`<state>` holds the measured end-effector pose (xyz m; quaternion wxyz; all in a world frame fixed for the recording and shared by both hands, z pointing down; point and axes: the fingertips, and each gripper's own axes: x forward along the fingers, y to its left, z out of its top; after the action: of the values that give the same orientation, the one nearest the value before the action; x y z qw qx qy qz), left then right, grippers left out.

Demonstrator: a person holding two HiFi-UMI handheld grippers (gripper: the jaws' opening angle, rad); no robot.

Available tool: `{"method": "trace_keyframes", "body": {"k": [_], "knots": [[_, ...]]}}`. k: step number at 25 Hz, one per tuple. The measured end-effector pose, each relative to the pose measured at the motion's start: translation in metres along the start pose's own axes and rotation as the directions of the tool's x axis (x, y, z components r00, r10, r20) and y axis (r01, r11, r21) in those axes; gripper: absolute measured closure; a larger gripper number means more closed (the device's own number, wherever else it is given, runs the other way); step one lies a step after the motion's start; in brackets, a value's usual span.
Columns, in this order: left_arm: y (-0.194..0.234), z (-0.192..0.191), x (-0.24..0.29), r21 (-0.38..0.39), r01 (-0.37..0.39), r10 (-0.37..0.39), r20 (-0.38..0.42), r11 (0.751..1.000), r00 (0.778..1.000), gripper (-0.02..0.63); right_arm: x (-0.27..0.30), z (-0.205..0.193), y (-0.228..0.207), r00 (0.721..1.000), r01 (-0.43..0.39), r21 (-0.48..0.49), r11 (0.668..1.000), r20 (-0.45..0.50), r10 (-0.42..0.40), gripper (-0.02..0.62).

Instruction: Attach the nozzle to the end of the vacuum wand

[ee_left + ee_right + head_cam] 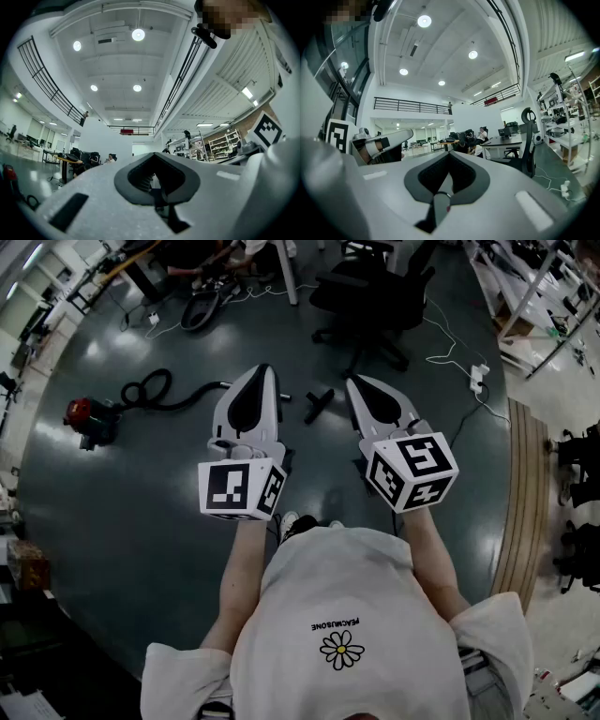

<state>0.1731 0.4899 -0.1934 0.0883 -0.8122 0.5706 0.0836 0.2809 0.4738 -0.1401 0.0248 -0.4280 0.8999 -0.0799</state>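
In the head view a black T-shaped nozzle (319,405) lies on the dark floor, between the tips of my two grippers and beyond them. A red vacuum cleaner (90,418) stands at the left. Its black hose (155,388) curls and runs right toward the left gripper, which hides the wand's end. My left gripper (260,373) and right gripper (361,383) are held side by side at chest height above the floor, both shut and empty. The left gripper view shows shut jaws (153,159) against the ceiling, and the right gripper (449,157) looks level across the hall.
A black office chair (375,292) stands beyond the nozzle. A white power strip with cable (478,377) lies at the right. A wooden strip (525,493) borders the floor on the right. Desks with seated people (480,136) are far off.
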Motion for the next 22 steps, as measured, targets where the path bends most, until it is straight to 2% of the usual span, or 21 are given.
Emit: {"method": "trace_keyframes", "body": {"k": [7, 13, 18, 22], "knots": [[-0.003, -0.006, 0.001, -0.011, -0.002, 0.002, -0.001, 1.0, 1.0, 0.604, -0.001, -0.005, -0.003, 1.0, -0.013, -0.014, 1.0, 0.0, 0.013, 0.59], [0.022, -0.018, -0.015, -0.026, -0.041, 0.04, -0.021, 0.999, 0.999, 0.604, 0.003, -0.011, 0.002, 0.998, -0.066, -0.043, 0.997, -0.007, 0.065, 0.59], [0.056, -0.034, -0.03, -0.029, -0.093, 0.092, -0.051, 0.995, 0.994, 0.604, 0.025, -0.031, 0.004, 0.993, -0.111, 0.057, 0.992, -0.041, 0.113, 0.59], [0.091, -0.064, -0.023, -0.082, -0.138, 0.131, -0.084, 0.987, 0.988, 0.604, 0.057, -0.055, -0.004, 0.988, -0.104, 0.094, 0.99, -0.104, 0.114, 0.59]]}}
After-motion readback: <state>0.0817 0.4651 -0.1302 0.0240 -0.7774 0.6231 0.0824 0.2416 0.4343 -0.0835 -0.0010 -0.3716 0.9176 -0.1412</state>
